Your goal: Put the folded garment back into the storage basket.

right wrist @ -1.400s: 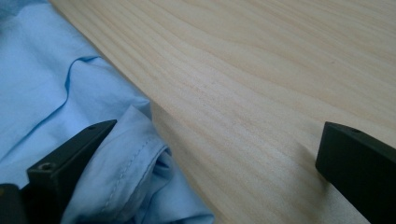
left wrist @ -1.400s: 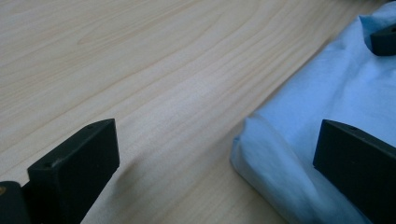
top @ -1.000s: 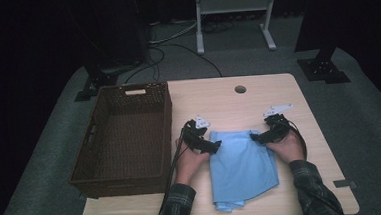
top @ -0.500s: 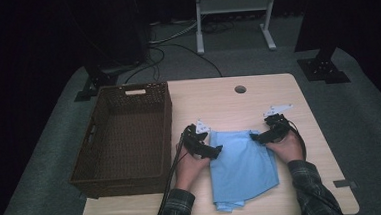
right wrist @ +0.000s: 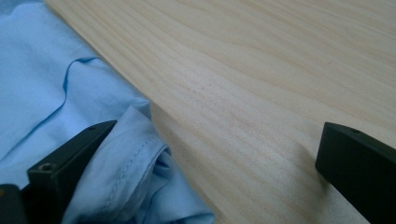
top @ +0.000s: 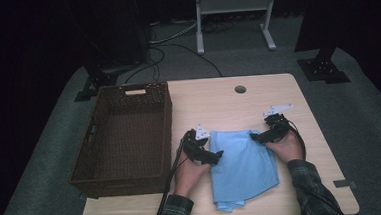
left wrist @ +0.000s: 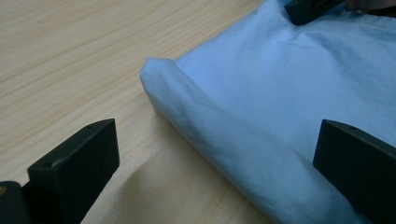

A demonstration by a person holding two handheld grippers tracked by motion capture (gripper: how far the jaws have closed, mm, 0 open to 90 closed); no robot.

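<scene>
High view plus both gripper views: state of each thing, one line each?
Blue shirt: folded, flat on the table, not in the basket.
Basket: empty, upright on the table's left side.
Left gripper: open, jaws straddling the shirt's left edge.
Right gripper: open, at the shirt's far right corner, gripping nothing.
Table: bare beyond the shirt.
</scene>
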